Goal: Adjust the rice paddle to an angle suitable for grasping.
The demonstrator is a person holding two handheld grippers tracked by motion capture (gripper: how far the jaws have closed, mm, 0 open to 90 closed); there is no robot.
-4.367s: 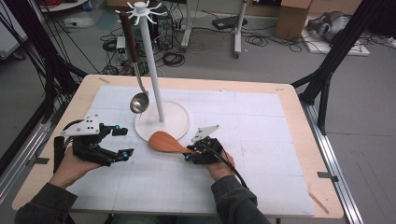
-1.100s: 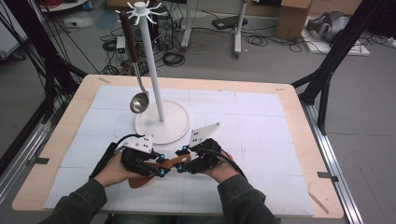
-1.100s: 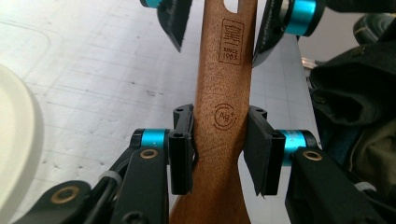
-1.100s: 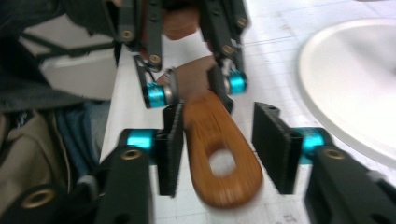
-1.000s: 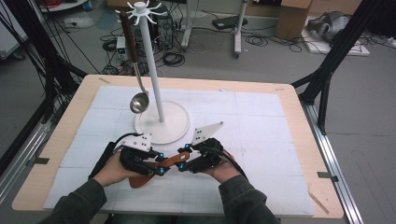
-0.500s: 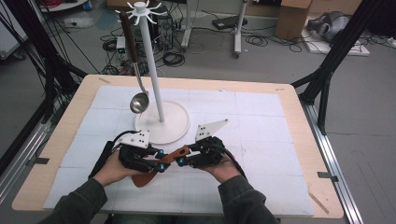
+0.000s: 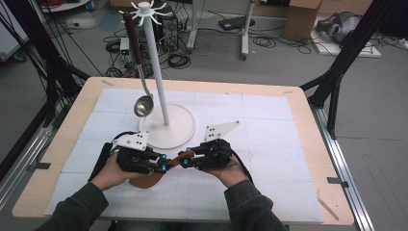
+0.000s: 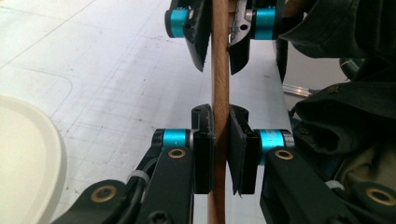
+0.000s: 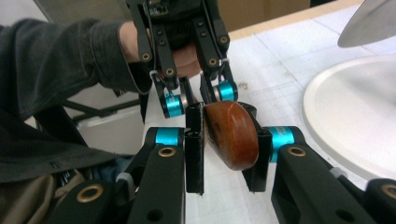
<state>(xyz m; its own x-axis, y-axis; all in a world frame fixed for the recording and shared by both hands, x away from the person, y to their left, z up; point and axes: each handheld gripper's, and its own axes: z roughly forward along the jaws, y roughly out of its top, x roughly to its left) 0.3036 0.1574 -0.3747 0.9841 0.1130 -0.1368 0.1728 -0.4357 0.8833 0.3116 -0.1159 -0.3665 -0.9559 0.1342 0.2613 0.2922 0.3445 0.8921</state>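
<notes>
Wooden spatula [image 7: 159,174] held between both tools, just in front of the white stand base [image 7: 169,126], lifted a little off the table [image 7: 298,120]. Left hand-held gripper [image 7: 162,167] pinches the thin wooden handle [image 8: 219,93], pads flat on both faces; its jaws have just been closing onto it. Right hand-held gripper [image 7: 185,162] meets it from the opposite side and clamps the rounded handle end [image 9: 232,135], jaws pressed against the wood. The two tips nearly touch, near the base's front edge. Behind the base's rim, a metal ladle [image 7: 143,105] hangs from the stand's pole [image 7: 155,62].
</notes>
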